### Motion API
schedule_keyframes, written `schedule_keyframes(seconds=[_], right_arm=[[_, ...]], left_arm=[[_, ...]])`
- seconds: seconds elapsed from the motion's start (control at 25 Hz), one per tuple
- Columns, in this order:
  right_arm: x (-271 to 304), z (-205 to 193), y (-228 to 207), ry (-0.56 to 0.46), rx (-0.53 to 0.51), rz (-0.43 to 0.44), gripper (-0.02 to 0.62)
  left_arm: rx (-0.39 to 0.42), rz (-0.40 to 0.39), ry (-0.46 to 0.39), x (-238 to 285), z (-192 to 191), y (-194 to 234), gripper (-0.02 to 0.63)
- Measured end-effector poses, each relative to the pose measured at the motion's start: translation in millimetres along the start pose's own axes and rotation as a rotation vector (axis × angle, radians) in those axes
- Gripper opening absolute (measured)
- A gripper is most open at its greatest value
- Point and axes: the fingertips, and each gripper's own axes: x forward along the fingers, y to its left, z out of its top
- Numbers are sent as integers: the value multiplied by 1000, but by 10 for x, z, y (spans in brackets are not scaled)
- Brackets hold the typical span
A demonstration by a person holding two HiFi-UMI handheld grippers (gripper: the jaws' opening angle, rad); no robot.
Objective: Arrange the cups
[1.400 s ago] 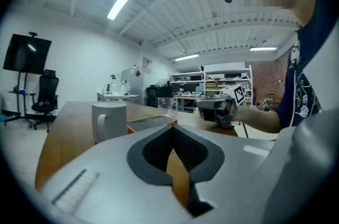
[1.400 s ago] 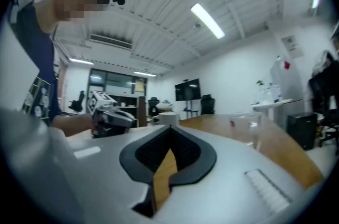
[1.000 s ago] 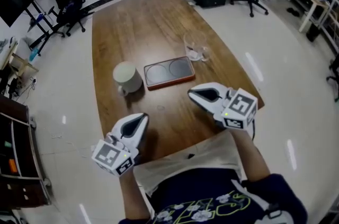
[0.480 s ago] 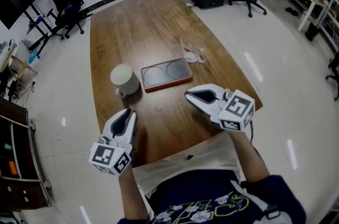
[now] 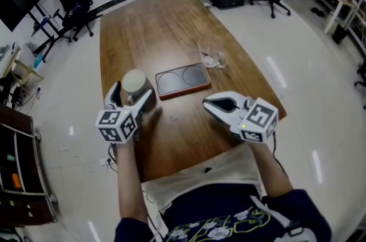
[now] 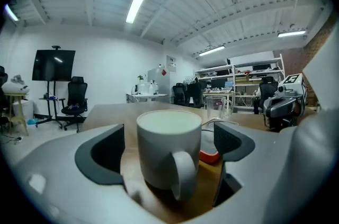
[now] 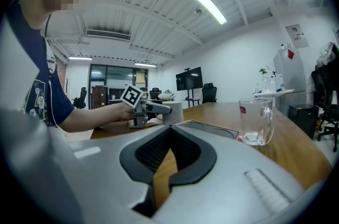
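The left gripper (image 5: 131, 99) is level with the white mug (image 5: 135, 82) at the left side of the wooden table (image 5: 154, 23); its 2 jaws are opening and stand wide apart, 1 on either side of the mug; the left gripper view shows the mug (image 6: 168, 154) upright between them, its handle turned back toward the gripper, with a gap between the mug's wall and each pad, so nothing presses on it. Just right of the mug lies a red-edged tray (image 5: 183, 79) with 2 round dark recesses. A clear glass mug (image 5: 210, 52) stands upright on the table near the tray's far right corner. The right gripper (image 5: 213, 102) hovers over the near right part of the table, well apart from both cups; its 2 jaws are closed together with nothing between them; only bare wood shows below their tips.
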Motion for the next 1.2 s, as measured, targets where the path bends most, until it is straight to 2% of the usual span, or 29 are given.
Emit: schedule_keyframes(seconds=[0.12, 0.16, 0.2, 0.4, 0.56, 0.8, 1.04, 1.2], right_arm=[[16, 39, -11, -11, -3, -9, 1], [17, 49, -20, -14, -6, -13, 2], [16, 51, -27, -14, -6, -17, 2], [11, 7, -34, -1, -5, -17, 2], [30, 6, -25, -4, -6, -13, 2], [28, 2, -27, 2, -6, -16, 2], [31, 12, -17, -8, -1, -16, 2], [21, 3, -13, 3, -8, -13, 3]], left_arm=[[-3, -10, 39, 138, -3, 25, 488], [-4, -3, 48, 158, -2, 38, 429], [-6, 1, 51, 171, 0, 44, 419], [-7, -1, 53, 181, -19, -16, 417], [42, 7, 34, 161, 130, -99, 416], [29, -84, -11, 336, 419, -426, 417], [39, -112, 35, 572, 301, -636, 417], [90, -93, 14, 623, 297, -691, 417]])
